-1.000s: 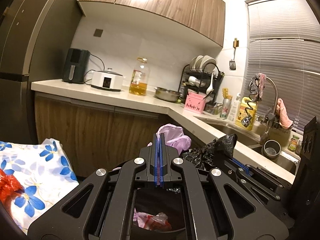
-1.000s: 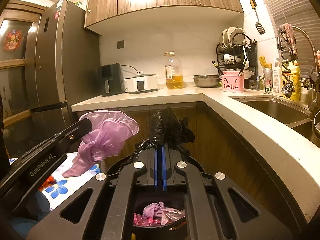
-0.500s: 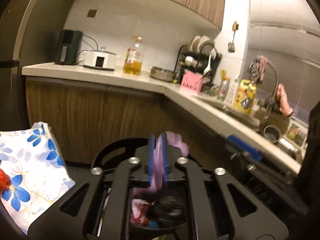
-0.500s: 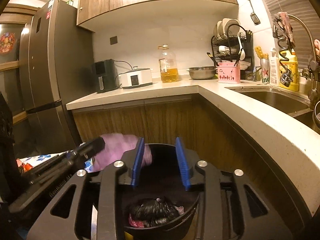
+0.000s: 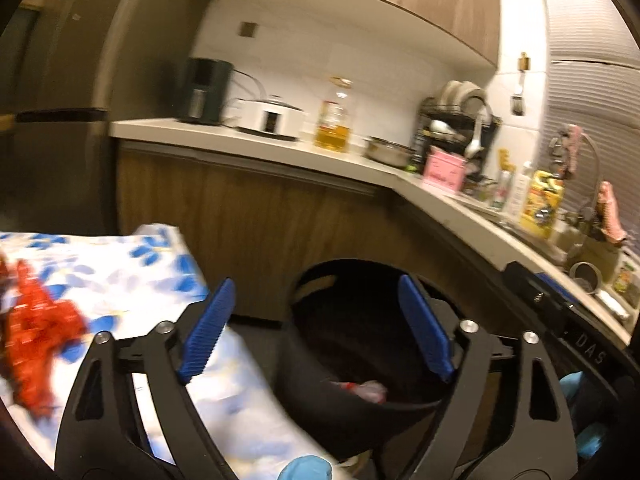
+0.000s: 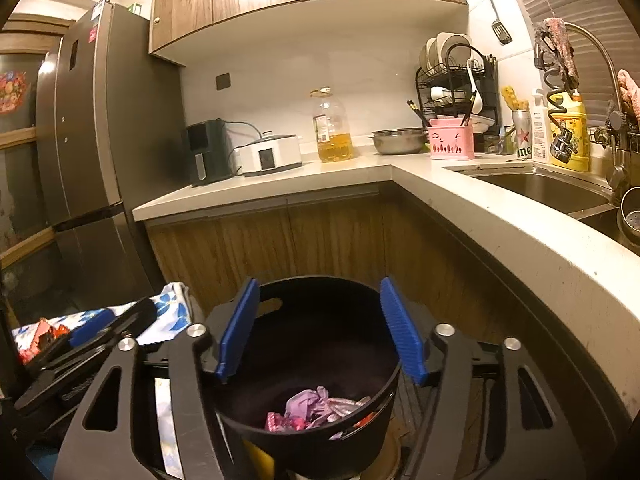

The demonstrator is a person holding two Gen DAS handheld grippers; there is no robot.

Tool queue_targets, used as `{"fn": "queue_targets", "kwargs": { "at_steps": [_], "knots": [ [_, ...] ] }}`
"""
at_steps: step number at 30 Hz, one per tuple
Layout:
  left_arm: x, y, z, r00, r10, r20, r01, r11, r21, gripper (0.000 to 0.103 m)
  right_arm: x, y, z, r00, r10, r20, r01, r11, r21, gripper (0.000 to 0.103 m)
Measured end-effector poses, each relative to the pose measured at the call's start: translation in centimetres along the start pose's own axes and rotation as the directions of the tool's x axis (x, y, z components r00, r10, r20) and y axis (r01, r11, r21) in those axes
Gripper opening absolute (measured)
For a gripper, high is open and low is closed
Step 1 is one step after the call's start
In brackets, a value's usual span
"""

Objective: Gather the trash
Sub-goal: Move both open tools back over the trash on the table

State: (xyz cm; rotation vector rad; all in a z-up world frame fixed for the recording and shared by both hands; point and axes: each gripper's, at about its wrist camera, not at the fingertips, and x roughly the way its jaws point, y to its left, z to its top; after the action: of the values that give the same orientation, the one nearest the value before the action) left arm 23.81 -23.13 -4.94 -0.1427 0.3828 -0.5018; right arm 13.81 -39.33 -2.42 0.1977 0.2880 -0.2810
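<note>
A black trash bin (image 6: 280, 444) stands on the floor under my right gripper (image 6: 318, 328), which is open and empty above its mouth. A crumpled purple glove (image 6: 308, 402) and pink wrappers lie inside it. My left gripper (image 5: 316, 326) is open and empty, over the bin's left rim (image 5: 340, 268). A red crumpled wrapper (image 5: 34, 332) lies on the floral cloth (image 5: 132, 276) to the left. The left gripper also shows in the right wrist view (image 6: 100, 330).
An L-shaped counter (image 6: 500, 216) wraps the back and right, with wooden cabinets below. On it stand an air fryer (image 6: 206, 150), a cooker, an oil bottle (image 6: 334, 128), a pink holder and a dish rack. A sink (image 6: 544, 184) is right. A fridge (image 6: 92, 140) stands left.
Both grippers opened. The black bag dropped from the right gripper and the purple glove from the left into the bin. The left gripper swung left toward the floral cloth.
</note>
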Motion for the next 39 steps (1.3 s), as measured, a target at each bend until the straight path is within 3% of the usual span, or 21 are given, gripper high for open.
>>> {"fn": "queue_targets", "kwargs": {
  "at_steps": [7, 13, 18, 20, 25, 29, 31, 35, 39],
  "knots": [
    [-5.8, 4.5, -1.2, 0.978, 0.203, 0.035, -0.201, 0.978, -0.050, 0.089, -1.1, 3.2, -1.3, 0.998, 0.062, -0.017, -0.062, 0.998, -0.026, 0.081],
    [-11.4, 8.8, -2.5, 0.923, 0.379, 0.068, -0.375, 0.925, -0.066, 0.090, -1.9, 7.0, -3.1, 0.987, 0.153, -0.056, -0.157, 0.986, -0.064, 0.084],
    [-16.4, 12.9, -4.0, 0.829, 0.550, 0.100, -0.545, 0.835, -0.076, 0.090, -2.4, 11.0, -4.7, 0.971, 0.223, -0.091, -0.232, 0.968, -0.101, 0.084],
    [-18.2, 14.4, -4.5, 0.800, 0.590, 0.108, -0.581, 0.807, -0.105, 0.089, -2.5, 12.8, -5.3, 0.963, 0.248, -0.109, -0.259, 0.960, -0.108, 0.084],
    [-22.2, 18.9, -5.6, 0.695, 0.713, 0.096, -0.700, 0.701, -0.136, 0.089, -2.9, 16.2, -6.4, 0.947, 0.295, -0.127, -0.311, 0.942, -0.126, 0.084],
    [-23.4, 21.6, -6.4, 0.638, 0.767, 0.070, -0.755, 0.641, -0.139, 0.089, -2.9, 19.4, -7.1, 0.932, 0.334, -0.139, -0.351, 0.928, -0.126, 0.084],
    [-23.5, 22.5, -6.8, 0.638, 0.769, 0.048, -0.758, 0.638, -0.139, 0.087, -2.9, 20.9, -7.5, 0.926, 0.350, -0.144, -0.368, 0.921, -0.128, 0.084],
    [-23.4, 24.1, -7.1, 0.662, 0.749, -0.013, -0.740, 0.651, -0.165, 0.074, -2.6, 23.6, -8.0, 0.916, 0.373, -0.145, -0.393, 0.908, -0.146, 0.084],
    [-22.6, 25.3, -7.8, 0.694, 0.716, -0.076, -0.716, 0.675, -0.180, 0.048, -1.8, 25.6, -8.6, 0.913, 0.380, -0.151, -0.402, 0.902, -0.157, 0.084]
  ]
}}
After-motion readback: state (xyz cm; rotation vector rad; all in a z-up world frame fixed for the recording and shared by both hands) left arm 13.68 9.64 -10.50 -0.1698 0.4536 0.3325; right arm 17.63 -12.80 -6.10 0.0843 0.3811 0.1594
